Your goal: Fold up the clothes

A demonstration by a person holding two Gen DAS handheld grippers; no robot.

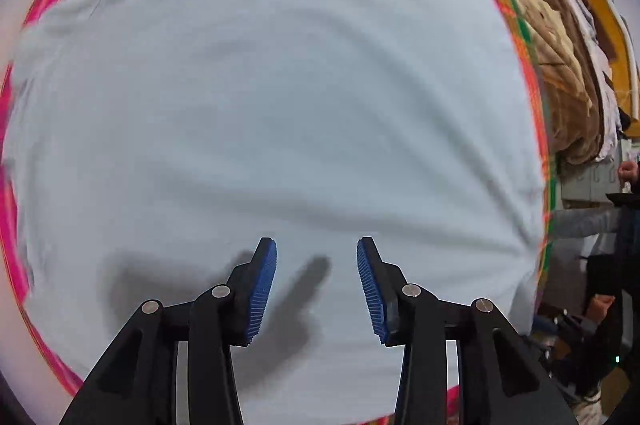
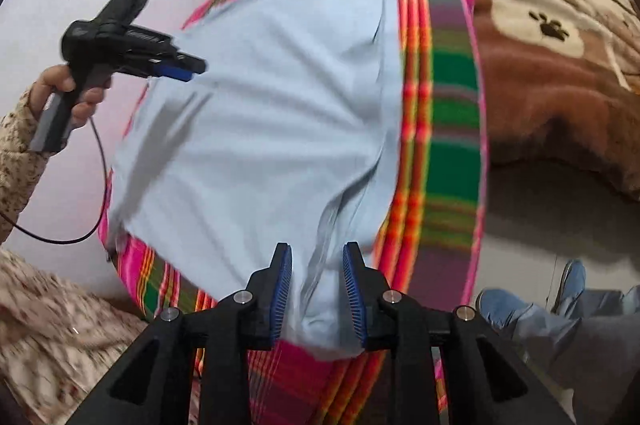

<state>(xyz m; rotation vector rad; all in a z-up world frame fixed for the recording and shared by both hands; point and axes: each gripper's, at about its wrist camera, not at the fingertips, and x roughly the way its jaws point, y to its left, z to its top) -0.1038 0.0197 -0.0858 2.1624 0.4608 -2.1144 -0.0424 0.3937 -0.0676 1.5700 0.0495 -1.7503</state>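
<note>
— Looking down the right gripper (image 2: 316,289), I am seeing its jaws sitting on either side of a bunched corner of the light blue garment (image 2: 260,129); cloth is filling the gap and touching both blue pads, so I am judging them clamped on it, or very nearly

— And where is the rest of it lying?

— Spreading away from those jaws, up and to the left across the striped blanket (image 2: 452,113) on the bed. Its long run is heading diagonally from my held corner toward the left gripper (image 2: 176,69), which is hovering at the far corner

— Is the left one gripping?

— I am reading no. In its own view the left gripper (image 1: 316,289) is showing its jaws well apart, with the garment (image 1: 280,97) lying smooth below them and only their shadow falling on it

— So which side is nearer the cloth?

— The right one is already on an edge; the left is above the cloth but not touching it. Any fold, I am judging, is turning on carrying that held corner along the diagonal toward the left side, whether this is an early fold or a later one
</note>
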